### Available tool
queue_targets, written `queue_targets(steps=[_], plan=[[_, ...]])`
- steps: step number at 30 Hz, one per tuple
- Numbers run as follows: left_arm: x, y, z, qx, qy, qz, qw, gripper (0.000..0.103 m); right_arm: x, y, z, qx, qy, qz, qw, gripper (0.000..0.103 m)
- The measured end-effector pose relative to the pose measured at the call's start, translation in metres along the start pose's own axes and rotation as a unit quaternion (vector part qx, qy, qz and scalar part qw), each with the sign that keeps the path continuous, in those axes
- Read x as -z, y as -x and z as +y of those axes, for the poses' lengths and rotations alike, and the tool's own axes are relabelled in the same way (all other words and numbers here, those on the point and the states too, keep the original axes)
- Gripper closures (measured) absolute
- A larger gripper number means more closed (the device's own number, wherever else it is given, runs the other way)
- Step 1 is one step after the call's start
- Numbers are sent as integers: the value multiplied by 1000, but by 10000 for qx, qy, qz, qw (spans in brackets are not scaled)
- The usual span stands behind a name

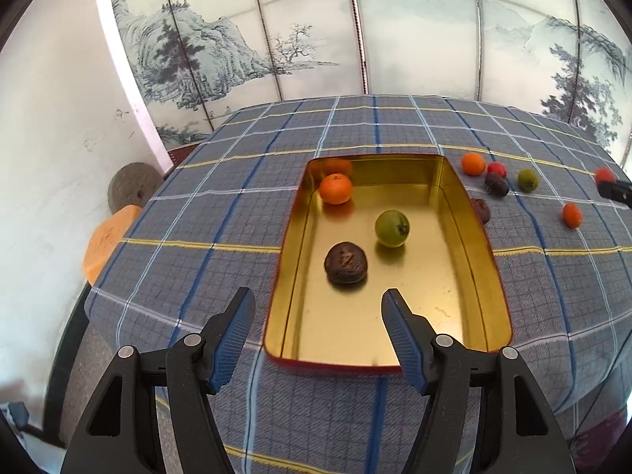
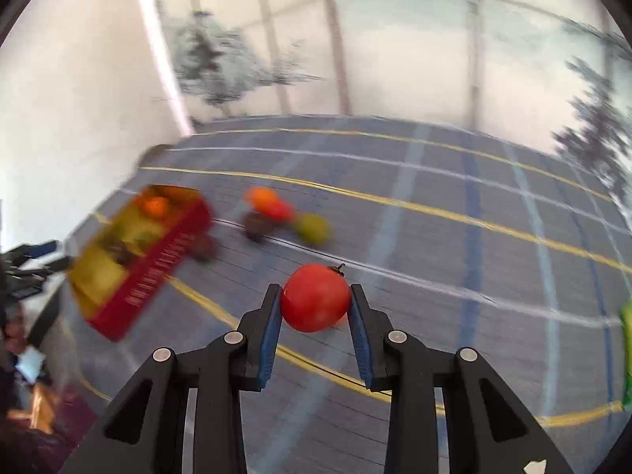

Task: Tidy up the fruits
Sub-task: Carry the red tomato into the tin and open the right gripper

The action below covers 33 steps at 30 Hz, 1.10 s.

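A gold tin tray [image 1: 466, 245] with a red outside lies on the checked tablecloth. In it sit an orange fruit [image 1: 335, 188], a green fruit [image 1: 392, 228] and a dark brown wrinkled fruit [image 1: 346, 262]. My left gripper [image 1: 318, 302] is open and empty, over the tray's near end. My right gripper [image 2: 316, 296] is shut on a red fruit [image 2: 316, 297], held above the cloth; it shows at the far right of the left wrist view [image 1: 610, 185]. The right wrist view is blurred; the tray [image 2: 154, 272] lies to its left.
Loose fruits lie right of the tray: an orange one [image 1: 473, 164], a red one [image 1: 496, 169], two dark ones [image 1: 497, 185], a green one [image 1: 528, 180] and a small orange one [image 1: 572, 215]. A painted screen stands behind the table. A green object [image 2: 626, 355] is at the right edge.
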<state>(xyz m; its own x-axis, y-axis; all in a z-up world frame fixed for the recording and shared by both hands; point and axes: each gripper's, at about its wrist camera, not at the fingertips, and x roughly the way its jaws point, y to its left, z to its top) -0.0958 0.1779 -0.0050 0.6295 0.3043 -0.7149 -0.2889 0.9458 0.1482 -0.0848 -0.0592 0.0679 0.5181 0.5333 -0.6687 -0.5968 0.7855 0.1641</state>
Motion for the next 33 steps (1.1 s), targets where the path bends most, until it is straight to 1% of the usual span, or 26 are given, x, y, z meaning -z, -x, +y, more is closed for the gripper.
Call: queue_targets(steps=[3,6,9,12,16,18,23,27,33], plan=[[2,1,6,15,45,0,10000,36,-18,-16,38,-546,147,-12,9984,73],[3,3,7,-116,-15,-33,9999,36,-36,-37,72,-1046,223,29,9943,73],[4,6,9,-218,-77,-95,9997,36,-51,-60,102,-1362,342,119,9900,73],[5,7,12,-282,-102,-119,9995,36,-62,-85,131,-1570,499,272,9860,73],[7,6,16,-365,-145,-105,9992,35,-73,-120,161,-1708,673,552,9815,72],[8,5,18,-389,-155,-110,9991,35,-76,-137,171,-1680,740,720,9804,72],[11,1,25,-395,-139,-61,9991,32,-80,-166,186,-1630,808,996,9783,72],[13,-2,29,-376,-116,-17,9992,32,-82,-181,194,-1591,850,1124,9772,72],[15,-3,31,-414,-149,-52,9990,31,-85,-199,201,-1482,868,1266,9770,72]])
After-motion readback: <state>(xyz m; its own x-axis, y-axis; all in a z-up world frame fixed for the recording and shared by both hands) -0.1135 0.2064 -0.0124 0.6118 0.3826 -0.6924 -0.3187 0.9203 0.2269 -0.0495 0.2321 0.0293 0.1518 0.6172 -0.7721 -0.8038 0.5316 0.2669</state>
